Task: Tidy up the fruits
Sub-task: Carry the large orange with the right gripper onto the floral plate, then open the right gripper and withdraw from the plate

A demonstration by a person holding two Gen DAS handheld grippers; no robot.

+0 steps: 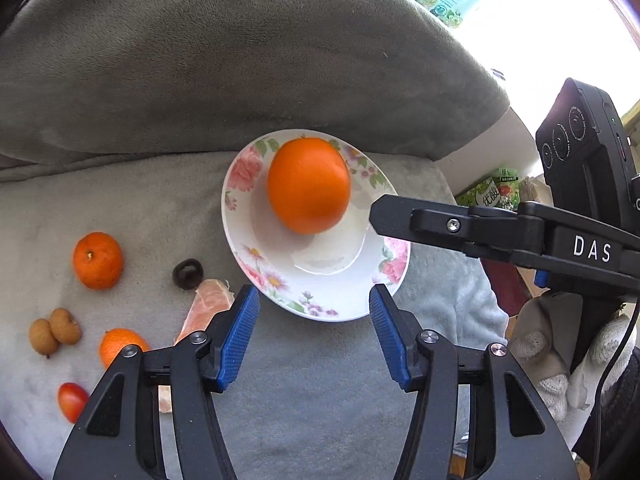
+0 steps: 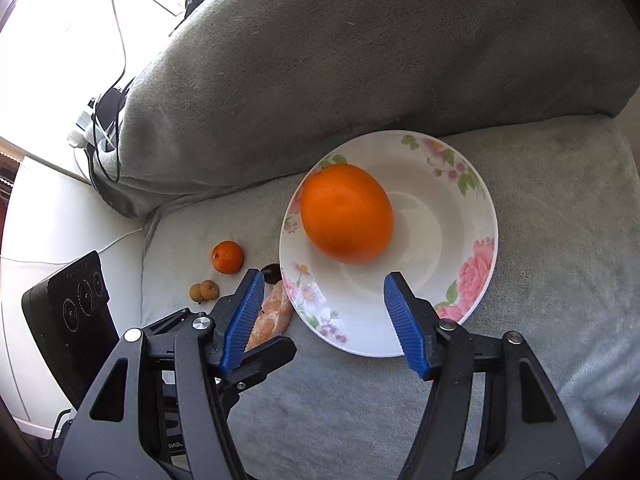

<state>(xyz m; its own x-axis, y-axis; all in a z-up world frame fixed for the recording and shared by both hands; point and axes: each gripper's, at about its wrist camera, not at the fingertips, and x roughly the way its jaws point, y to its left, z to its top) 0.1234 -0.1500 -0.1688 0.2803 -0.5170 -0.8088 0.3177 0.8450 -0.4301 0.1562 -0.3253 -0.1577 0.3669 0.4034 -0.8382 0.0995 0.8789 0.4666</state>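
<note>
A large orange point(image 1: 308, 185) point(image 2: 346, 213) lies in a white floral plate point(image 1: 276, 276) point(image 2: 476, 268) on a grey sofa seat. My left gripper point(image 1: 314, 306) is open and empty, just short of the plate's near rim. My right gripper point(image 2: 324, 290) is open and empty over the plate's near edge; in the left wrist view its finger point(image 1: 416, 220) reaches in from the right over the rim. Left of the plate lie a small mandarin point(image 1: 97, 260) point(image 2: 227, 257), a dark round fruit point(image 1: 187, 274) point(image 2: 271, 272), a peeled citrus segment point(image 1: 208, 312) point(image 2: 272, 316), two longans point(image 1: 55, 330) point(image 2: 203, 291), another mandarin point(image 1: 120, 346) and a small red fruit point(image 1: 72, 400).
The grey sofa backrest point(image 1: 200, 60) point(image 2: 360, 48) rises right behind the plate. A white ledge with cables point(image 2: 100, 128) lies left of the sofa. Snack packets point(image 1: 490, 192) stand beyond the seat's right edge. A gloved hand point(image 1: 560, 364) holds the right gripper.
</note>
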